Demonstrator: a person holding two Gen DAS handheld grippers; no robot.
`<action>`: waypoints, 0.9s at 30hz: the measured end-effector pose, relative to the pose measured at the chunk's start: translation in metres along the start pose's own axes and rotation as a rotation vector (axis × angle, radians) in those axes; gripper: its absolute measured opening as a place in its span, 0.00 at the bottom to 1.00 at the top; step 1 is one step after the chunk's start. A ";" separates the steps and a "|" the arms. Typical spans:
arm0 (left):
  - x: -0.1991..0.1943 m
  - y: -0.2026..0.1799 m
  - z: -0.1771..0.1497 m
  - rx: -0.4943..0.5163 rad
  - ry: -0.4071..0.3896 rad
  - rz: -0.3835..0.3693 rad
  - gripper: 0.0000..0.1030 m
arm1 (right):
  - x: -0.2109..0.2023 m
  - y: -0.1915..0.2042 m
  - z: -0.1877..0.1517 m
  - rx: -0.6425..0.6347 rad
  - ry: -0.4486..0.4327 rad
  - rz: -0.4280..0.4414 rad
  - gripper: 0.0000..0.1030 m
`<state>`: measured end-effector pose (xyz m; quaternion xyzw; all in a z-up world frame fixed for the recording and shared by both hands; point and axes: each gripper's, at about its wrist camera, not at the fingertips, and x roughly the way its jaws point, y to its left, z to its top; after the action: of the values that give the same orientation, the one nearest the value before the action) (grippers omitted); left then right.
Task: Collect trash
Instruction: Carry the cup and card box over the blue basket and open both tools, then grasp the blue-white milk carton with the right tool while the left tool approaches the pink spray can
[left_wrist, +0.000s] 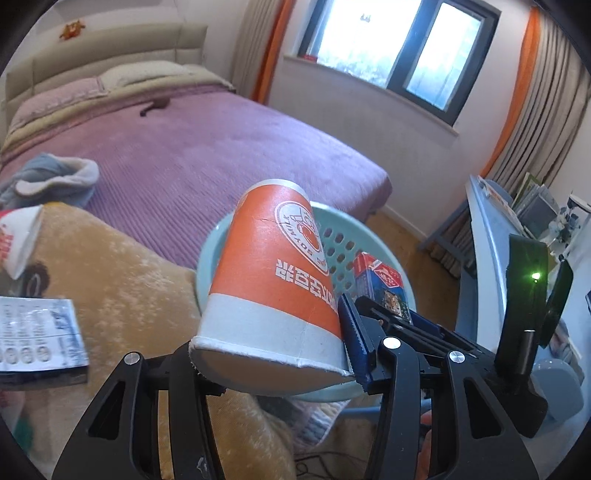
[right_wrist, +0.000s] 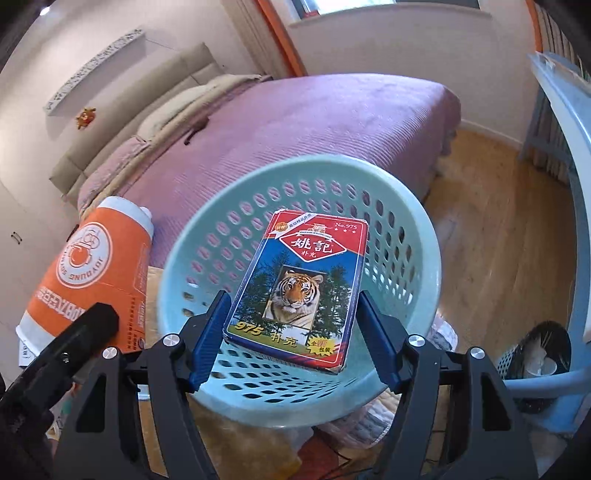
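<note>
My left gripper (left_wrist: 271, 354) is shut on an orange and white paper cup (left_wrist: 273, 284), held tilted with its mouth toward the camera, just left of a light green perforated basket (left_wrist: 341, 245). My right gripper (right_wrist: 291, 332) is shut on a playing-card box with a tiger picture (right_wrist: 299, 284), held over the open mouth of the basket (right_wrist: 424, 258). The cup also shows at the left of the right wrist view (right_wrist: 96, 273). The card box and the right gripper show in the left wrist view (left_wrist: 382, 286).
A bed with a purple cover (left_wrist: 207, 147) lies behind the basket. A tan blanket (left_wrist: 122, 295) carries a white paper cup (left_wrist: 18, 240) and a printed packet (left_wrist: 37, 336) at left. A pale blue table (left_wrist: 487, 236) stands right. A blue bin (right_wrist: 535, 365) sits on the wooden floor.
</note>
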<state>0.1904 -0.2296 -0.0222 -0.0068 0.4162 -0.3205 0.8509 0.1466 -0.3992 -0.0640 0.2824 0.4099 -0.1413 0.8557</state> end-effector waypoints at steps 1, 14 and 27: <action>0.004 0.002 0.000 -0.011 0.003 0.000 0.49 | 0.003 -0.001 0.001 0.006 0.007 -0.003 0.65; -0.060 -0.011 -0.011 -0.014 -0.125 -0.033 0.61 | -0.027 -0.003 -0.006 0.021 -0.020 0.075 0.65; -0.196 0.022 -0.041 -0.053 -0.356 0.078 0.61 | -0.104 0.102 -0.042 -0.250 -0.120 0.266 0.65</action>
<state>0.0849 -0.0931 0.0830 -0.0697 0.2675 -0.2697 0.9224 0.1033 -0.2916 0.0337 0.2168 0.3316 0.0087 0.9181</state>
